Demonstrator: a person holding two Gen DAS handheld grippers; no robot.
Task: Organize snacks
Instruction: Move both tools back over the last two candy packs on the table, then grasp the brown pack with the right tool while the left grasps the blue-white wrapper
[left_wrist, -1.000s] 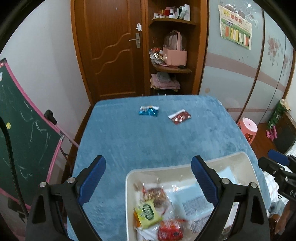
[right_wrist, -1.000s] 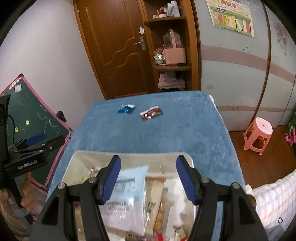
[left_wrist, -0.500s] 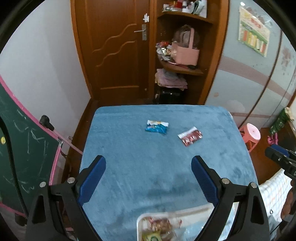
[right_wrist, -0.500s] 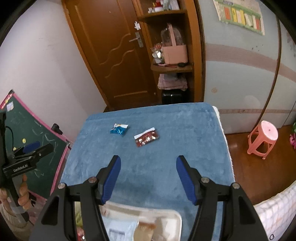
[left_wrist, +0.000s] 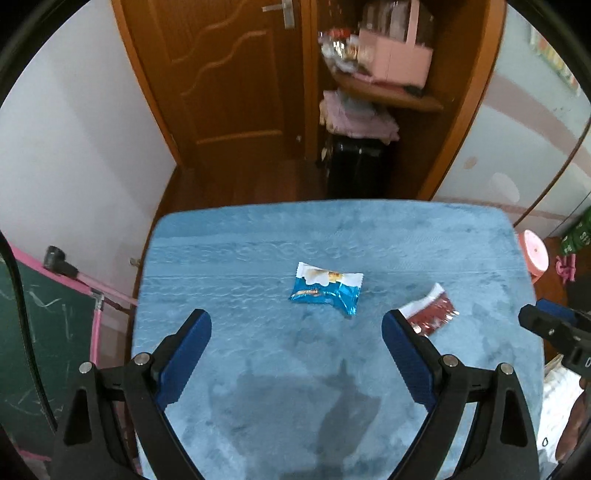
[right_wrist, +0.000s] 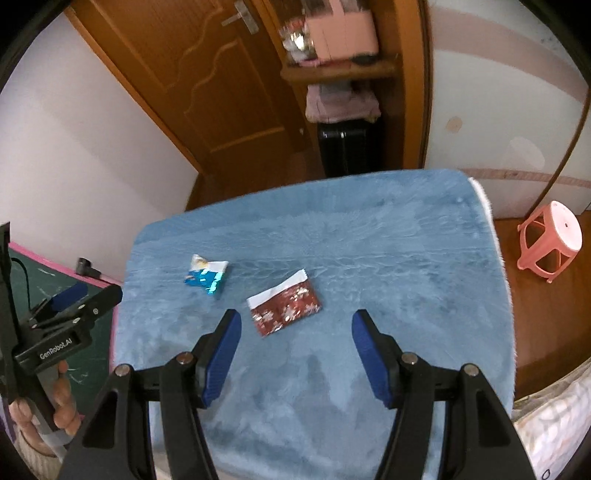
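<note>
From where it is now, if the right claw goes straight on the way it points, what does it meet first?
Probably the red snack packet, lying flat on the blue cloth just ahead of the open right claw. Nothing stands in between, though the depth is unclear.

Both views sit just behind a hand-held gripper and look forward and steeply down along its two blue-padded fingers at the blue-covered tabletop, with the wooden door and shelf beyond its far edge. The left hand-held gripper frames the blue snack packet just ahead of its fingers; the red snack packet lies by its right finger. The right hand-held gripper frames the same red packet just ahead, the blue one ahead to its left. Each view catches the other hand-held gripper at its edge, and both share the tabletop, packets, door and pink stool.
</note>
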